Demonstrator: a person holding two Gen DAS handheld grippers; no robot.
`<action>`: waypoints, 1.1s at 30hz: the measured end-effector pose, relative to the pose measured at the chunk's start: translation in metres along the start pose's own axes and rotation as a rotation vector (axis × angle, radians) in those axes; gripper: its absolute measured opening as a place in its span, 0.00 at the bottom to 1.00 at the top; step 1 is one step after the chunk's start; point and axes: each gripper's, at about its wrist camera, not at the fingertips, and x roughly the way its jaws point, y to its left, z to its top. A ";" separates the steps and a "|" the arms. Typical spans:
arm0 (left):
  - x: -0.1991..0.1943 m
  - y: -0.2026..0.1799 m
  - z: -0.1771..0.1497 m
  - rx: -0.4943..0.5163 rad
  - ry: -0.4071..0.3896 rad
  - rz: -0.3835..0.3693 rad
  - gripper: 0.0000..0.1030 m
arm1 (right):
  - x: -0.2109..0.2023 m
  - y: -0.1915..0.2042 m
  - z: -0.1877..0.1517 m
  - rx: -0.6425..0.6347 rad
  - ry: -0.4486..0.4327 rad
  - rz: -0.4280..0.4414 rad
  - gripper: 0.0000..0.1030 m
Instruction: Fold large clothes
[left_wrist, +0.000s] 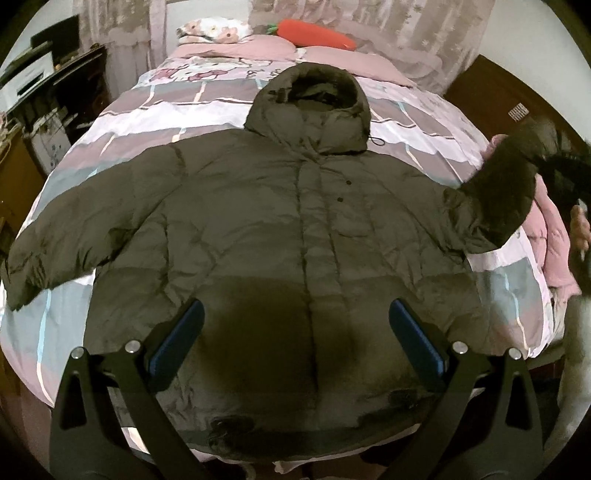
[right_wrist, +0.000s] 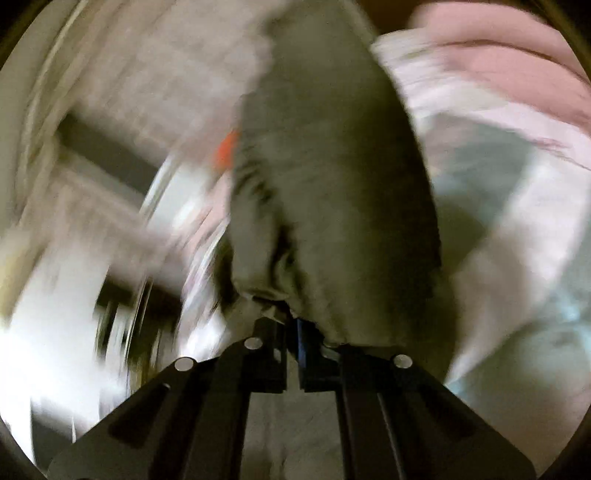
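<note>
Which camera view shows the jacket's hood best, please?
The left wrist view: the hood lies flat and sharp on the bed. The right wrist view shows none of it, only a blurred sleeve pinched in the right gripper.

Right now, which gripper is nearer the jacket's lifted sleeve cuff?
Right. The right gripper is clamped on the sleeve cuff, holding it up; the left gripper hovers open over the jacket hem, apart from that sleeve.

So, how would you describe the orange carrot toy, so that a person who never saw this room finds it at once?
Start at the bed with the pink and grey patchwork cover and go to its far end, past the hood of the dark olive puffer jacket. There the long orange carrot-shaped plush toy lies by the floral pillow. It is the only bright orange thing, with a green leafy tip.
</note>
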 end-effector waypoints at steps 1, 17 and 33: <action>-0.001 0.002 0.000 -0.003 -0.003 0.004 0.98 | 0.015 0.020 -0.016 -0.064 0.066 0.026 0.04; 0.044 0.031 0.019 -0.073 0.055 0.070 0.98 | 0.113 -0.017 -0.070 0.066 0.463 -0.268 0.91; 0.184 0.012 0.048 -0.193 0.339 -0.101 0.49 | 0.110 -0.036 -0.073 0.199 0.541 -0.253 0.91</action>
